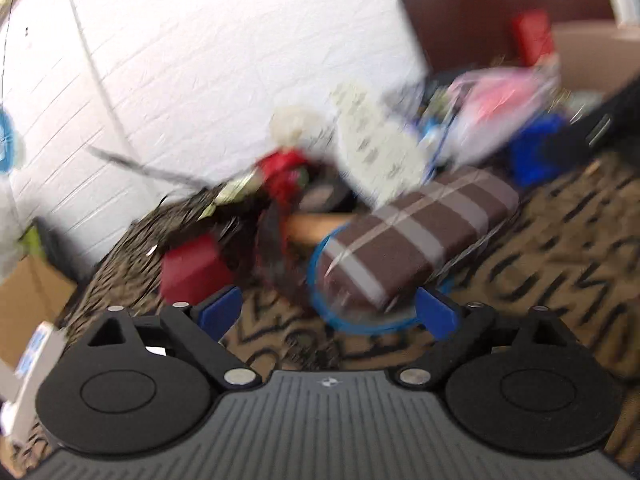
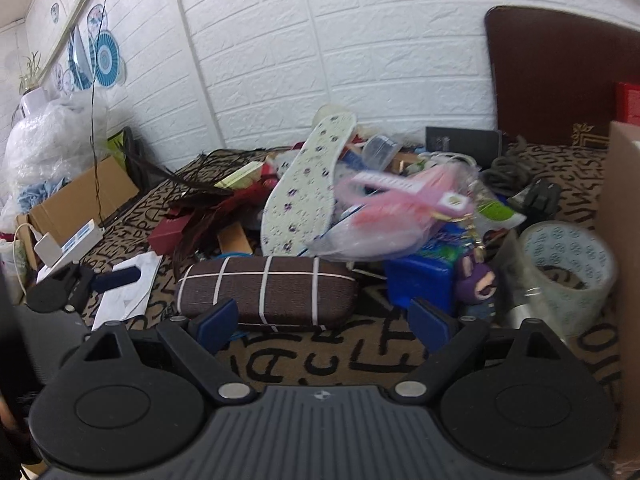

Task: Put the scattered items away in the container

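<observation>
Both grippers spread wide, empty: left gripper (image 1: 328,314) near brown striped case (image 1: 416,236), right gripper (image 2: 324,320) near it too, tape roll (image 2: 568,264) far right

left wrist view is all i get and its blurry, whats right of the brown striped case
Observer: A blue box sits right of the brown striped case.
Operator: anything past that
Observer: A roll of clear tape stands near a cardboard box.
Operator: is the right hand-held gripper holding anything
Observer: No, the right hand-held gripper is open and empty, facing the case.
</observation>
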